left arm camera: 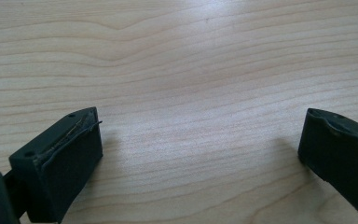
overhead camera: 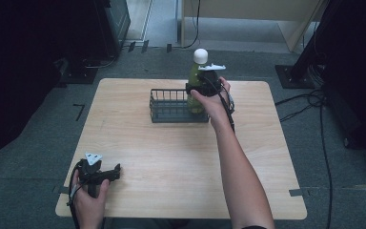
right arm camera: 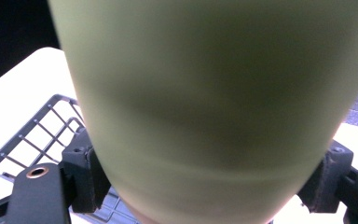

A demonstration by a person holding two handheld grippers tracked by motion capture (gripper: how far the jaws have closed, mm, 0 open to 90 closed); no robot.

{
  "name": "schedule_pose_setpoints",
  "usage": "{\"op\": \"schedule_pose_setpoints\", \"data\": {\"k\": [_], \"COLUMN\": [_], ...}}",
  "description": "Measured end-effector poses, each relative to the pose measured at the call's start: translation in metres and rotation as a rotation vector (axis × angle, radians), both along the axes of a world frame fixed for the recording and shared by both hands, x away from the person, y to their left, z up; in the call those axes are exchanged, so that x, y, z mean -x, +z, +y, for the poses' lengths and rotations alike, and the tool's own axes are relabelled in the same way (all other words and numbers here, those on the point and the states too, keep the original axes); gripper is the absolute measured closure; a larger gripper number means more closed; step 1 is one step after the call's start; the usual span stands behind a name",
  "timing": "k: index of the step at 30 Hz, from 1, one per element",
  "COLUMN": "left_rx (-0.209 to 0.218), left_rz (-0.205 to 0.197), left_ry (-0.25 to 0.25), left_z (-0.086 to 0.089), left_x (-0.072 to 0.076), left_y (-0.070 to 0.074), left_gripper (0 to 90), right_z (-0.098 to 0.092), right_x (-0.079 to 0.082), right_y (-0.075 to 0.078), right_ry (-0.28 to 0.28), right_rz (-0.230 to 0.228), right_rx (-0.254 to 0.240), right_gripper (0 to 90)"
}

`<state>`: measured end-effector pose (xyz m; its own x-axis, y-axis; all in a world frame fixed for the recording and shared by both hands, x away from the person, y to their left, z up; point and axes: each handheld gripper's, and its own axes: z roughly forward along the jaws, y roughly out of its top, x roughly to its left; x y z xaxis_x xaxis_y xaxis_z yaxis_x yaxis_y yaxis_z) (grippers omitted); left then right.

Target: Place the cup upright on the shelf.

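The right tongs (overhead camera: 204, 86) were clamped on the green bottle (overhead camera: 196, 76), holding it upright in the wire basket (overhead camera: 171, 106). The left tongs (overhead camera: 106, 173) rested apart on the bench (overhead camera: 171, 157), idle.

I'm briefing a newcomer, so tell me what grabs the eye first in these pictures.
The green bottle with its white cap stands out, held upright by the right gripper at the right end of the black wire basket at the table's far side. The left gripper rests open near the wooden table's near left corner, holding nothing.
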<state>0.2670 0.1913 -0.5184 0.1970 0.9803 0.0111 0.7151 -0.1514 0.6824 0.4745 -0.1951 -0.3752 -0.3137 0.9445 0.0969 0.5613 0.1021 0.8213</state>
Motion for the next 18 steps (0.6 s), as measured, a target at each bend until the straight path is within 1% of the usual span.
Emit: {"op": "schedule_pose_setpoints", "data": {"k": [2, 6, 7, 9, 12, 15, 18], "left_rx": [0.0, 0.0, 0.0, 0.0, 0.0, 0.0, 0.002], "left_rz": [0.0, 0.0, 0.0, 0.0, 0.0, 0.0, -0.001], "left_ry": [0.0, 0.0, 0.0, 0.0, 0.0, 0.0, 0.001], "left_z": [0.0, 0.0, 0.0, 0.0, 0.0, 0.0, -0.0002], "left_x": [0.0, 0.0, 0.0, 0.0, 0.0, 0.0, 0.0], "left_y": [0.0, 0.0, 0.0, 0.0, 0.0, 0.0, -0.0001], "left_gripper": [0.0, 0.0, 0.0, 0.0, 0.0, 0.0, 0.0], "right_z": [-0.001, -0.0019, -0.0031, -0.0036, -0.004, -0.0053, -0.0071], "right_x": [0.0009, 0.0018, 0.0025, 0.0029, 0.0041, 0.0068, 0.0096], "right_y": [0.0005, 0.0019, 0.0026, 0.0027, 0.0027, 0.0042, 0.006], "right_ry": [0.002, 0.011, 0.016, 0.014, 0.015, 0.018, 0.02], "right_rz": [0.012, 0.026, 0.034, 0.047, 0.046, 0.047, 0.044], "right_rx": [-0.009, -0.01, -0.017, -0.026, -0.029, -0.045, -0.05], "right_gripper": [19.0, 17.7, 14.1, 11.9, 9.5, 5.8, 4.3]}}
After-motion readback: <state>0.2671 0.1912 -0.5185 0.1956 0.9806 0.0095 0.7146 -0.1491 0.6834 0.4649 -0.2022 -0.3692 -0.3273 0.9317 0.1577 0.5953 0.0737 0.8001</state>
